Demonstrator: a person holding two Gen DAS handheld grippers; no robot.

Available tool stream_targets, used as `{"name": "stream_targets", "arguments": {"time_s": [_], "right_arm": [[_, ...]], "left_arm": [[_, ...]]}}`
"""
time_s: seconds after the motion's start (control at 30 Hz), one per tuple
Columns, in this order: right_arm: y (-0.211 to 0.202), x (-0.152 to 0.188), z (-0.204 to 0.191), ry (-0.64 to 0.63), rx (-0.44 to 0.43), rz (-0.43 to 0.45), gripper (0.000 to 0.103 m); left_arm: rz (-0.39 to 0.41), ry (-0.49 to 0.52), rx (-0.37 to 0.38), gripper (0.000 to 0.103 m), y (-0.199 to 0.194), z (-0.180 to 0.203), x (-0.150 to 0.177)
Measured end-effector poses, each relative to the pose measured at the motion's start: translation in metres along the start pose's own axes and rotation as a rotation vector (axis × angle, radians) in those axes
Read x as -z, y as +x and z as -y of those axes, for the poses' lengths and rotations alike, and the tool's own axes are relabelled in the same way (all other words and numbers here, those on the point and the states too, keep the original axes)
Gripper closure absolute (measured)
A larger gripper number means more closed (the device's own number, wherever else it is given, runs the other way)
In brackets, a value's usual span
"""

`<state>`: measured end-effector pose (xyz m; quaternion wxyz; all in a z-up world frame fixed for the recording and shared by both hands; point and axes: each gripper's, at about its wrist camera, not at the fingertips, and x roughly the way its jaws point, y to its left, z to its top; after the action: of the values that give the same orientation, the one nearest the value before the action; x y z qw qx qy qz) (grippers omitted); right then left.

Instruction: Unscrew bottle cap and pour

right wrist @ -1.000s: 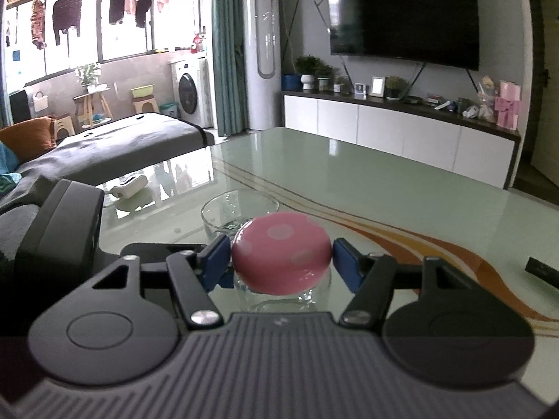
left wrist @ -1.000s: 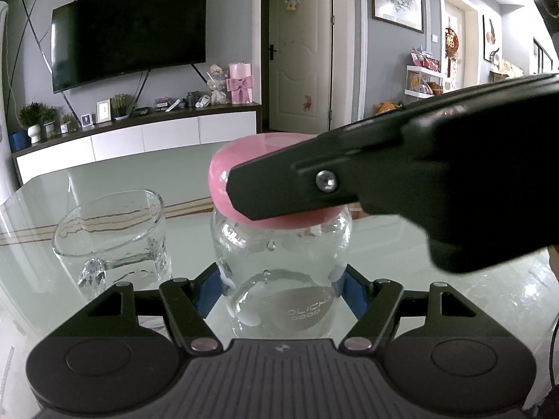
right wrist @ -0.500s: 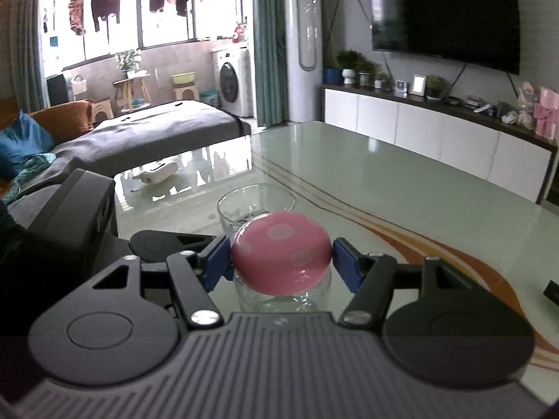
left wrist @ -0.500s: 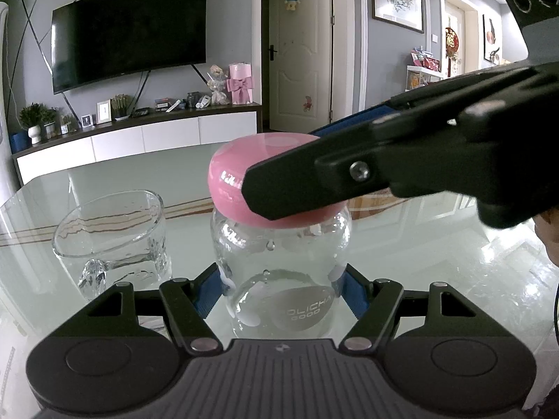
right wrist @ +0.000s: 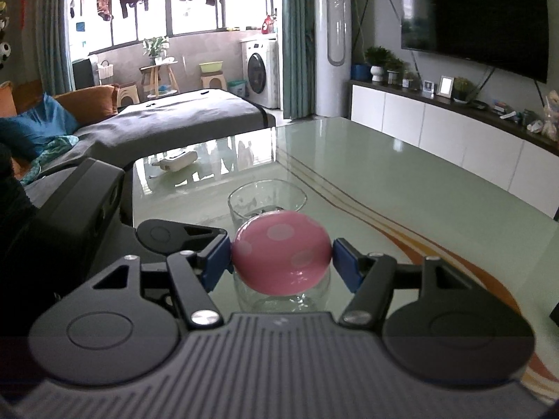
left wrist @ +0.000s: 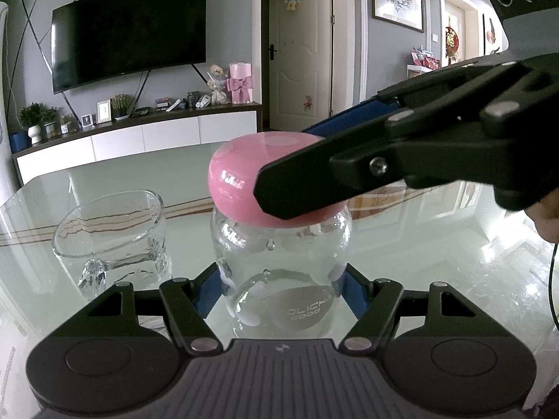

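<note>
On the glass table stand two clear vessels. Furthest left in the left wrist view is one empty drinking glass, upright, just beside the bottle and apart from it. Next comes one clear, rounded bottle, upright on the table, topped by one pink cap with pale dots. The left gripper is closed on the bottle's lower body, a blue pad pressing each side. From the right, the right gripper reaches in and clamps the cap, one blue pad on each flank; the cap sits on the bottle's mouth. Two grippers, each with two fingers, both holding.
</note>
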<state>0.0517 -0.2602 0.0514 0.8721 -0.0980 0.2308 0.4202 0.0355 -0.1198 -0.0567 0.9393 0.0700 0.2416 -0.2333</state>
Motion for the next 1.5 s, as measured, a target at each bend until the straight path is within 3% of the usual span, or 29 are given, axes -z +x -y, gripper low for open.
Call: {"name": "stream_targets", "arguments": {"time_s": [0.2,0.57,0.87,1.03,1.5], "right_arm": [[-0.007,-0.002,-0.008,0.005,0.044,0.033,0.032],[-0.006,0.007,-0.035,0.112,0.202,0.105,0.032],[0.008,0.01,-0.036,0.12,0.274,0.075,0.035],[0.015,0.011,-0.038,0.076,0.265,0.053,0.038],[0.009,0.007,-0.005,0.019,0.077,0.032,0.038]], "left_arm": [[-0.001,-0.002,0.0,0.03,0.002,-0.001,-0.006],[-0.002,-0.004,0.003,0.029,0.0,-0.001,-0.003],[-0.004,-0.006,0.005,0.029,-0.004,0.002,-0.002],[-0.003,-0.007,0.006,0.029,-0.006,0.002,-0.002],[-0.003,-0.007,0.004,0.029,-0.009,0.001,0.001]]}}
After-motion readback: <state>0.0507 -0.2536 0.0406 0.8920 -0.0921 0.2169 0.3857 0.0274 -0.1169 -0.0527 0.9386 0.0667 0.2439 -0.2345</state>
